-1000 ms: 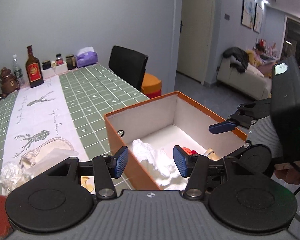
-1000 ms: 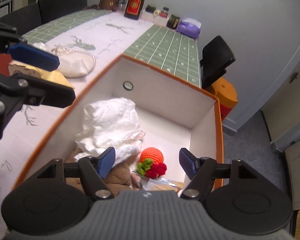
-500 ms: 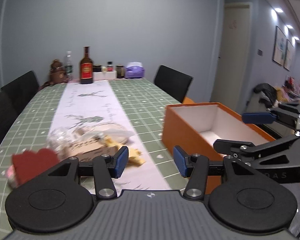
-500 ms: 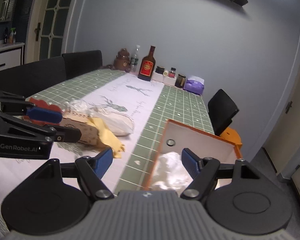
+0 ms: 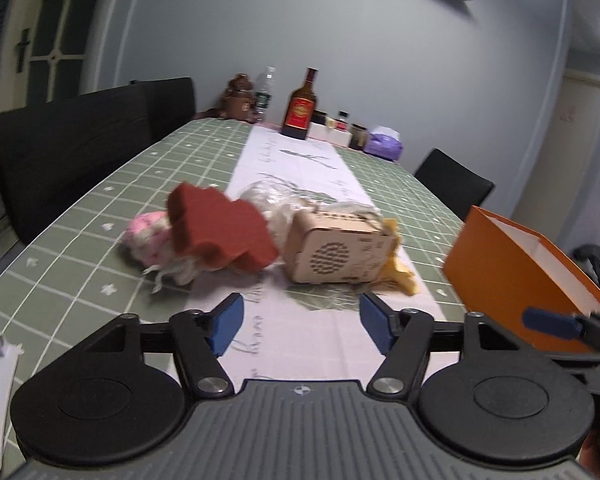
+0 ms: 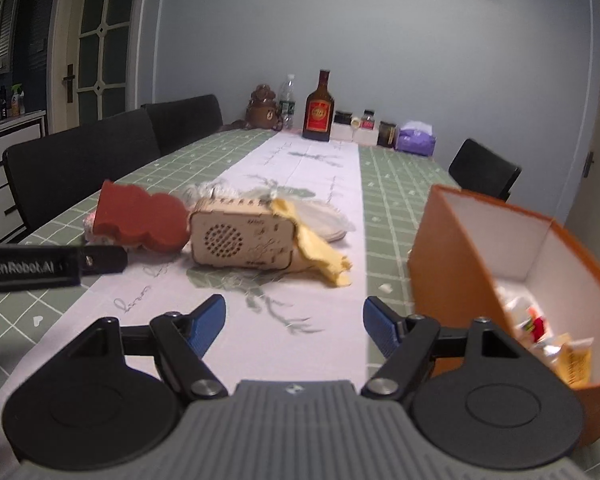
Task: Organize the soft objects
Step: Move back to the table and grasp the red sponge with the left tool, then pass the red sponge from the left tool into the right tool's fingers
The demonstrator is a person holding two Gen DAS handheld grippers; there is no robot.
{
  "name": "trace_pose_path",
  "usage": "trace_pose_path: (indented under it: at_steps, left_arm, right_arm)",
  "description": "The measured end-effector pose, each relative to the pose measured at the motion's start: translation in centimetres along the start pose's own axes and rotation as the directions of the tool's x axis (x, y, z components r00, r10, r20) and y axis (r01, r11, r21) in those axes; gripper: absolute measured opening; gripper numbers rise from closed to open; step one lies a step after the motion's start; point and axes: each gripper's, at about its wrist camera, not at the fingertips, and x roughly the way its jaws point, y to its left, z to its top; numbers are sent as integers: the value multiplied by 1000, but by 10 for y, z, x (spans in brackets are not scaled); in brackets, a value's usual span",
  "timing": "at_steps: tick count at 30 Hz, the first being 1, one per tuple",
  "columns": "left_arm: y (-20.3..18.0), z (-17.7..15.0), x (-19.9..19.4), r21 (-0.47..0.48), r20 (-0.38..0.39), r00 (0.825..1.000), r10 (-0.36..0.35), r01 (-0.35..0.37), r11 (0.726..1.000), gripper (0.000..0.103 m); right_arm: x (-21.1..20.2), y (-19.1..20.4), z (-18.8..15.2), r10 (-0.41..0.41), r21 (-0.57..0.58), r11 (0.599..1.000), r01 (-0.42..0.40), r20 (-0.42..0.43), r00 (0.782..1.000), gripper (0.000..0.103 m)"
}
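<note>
A pile lies on the white table runner: a dark red sponge-like piece (image 5: 220, 230) (image 6: 142, 216), a pink and white fluffy item (image 5: 150, 236), a wooden speaker box (image 5: 338, 250) (image 6: 242, 238), a yellow cloth (image 6: 320, 248) (image 5: 400, 272) and a clear plastic bag (image 5: 272, 198). The orange box (image 5: 512, 276) (image 6: 460, 264) stands at the right and holds several small items (image 6: 540, 328). My left gripper (image 5: 298, 326) is open and empty, short of the pile. My right gripper (image 6: 294, 324) is open and empty, left of the box.
At the table's far end stand a brown bottle (image 6: 319, 110), a water bottle (image 6: 287, 98), a bear figure (image 6: 263, 106), small jars (image 6: 364, 120) and a purple tissue pack (image 6: 416, 140). Black chairs (image 5: 80, 144) line the left side, one (image 6: 484, 170) the right.
Both grippers have pulled back out of the orange box and swung left toward the pile on the runner. Both stayed open and empty.
</note>
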Motion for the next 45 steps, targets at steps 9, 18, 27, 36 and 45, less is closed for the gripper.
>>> trace_pose_path:
  at_steps: [9, 18, 27, 36, 45]
  left_arm:
    - [34, 0, 24, -98, -25, 998, 53, -55, 994, 88]
    - [61, 37, 60, -195, -10, 991, 137, -136, 971, 89]
    - [64, 45, 87, -188, -47, 991, 129, -135, 973, 73]
    - [28, 34, 67, 6, 38, 990, 138, -139, 990, 45]
    - [4, 7, 39, 147, -61, 994, 87, -78, 986, 37]
  right_arm:
    - [37, 13, -10, 10, 1, 1000, -10, -66, 998, 75]
    - [66, 17, -2, 60, -6, 998, -61, -103, 993, 75]
    - [82, 19, 12, 88, -9, 996, -89, -106, 990, 75]
    - [89, 25, 14, 108, -7, 994, -109, -126, 986, 75]
    - [77, 21, 19, 122, 23, 992, -121, -109, 986, 74]
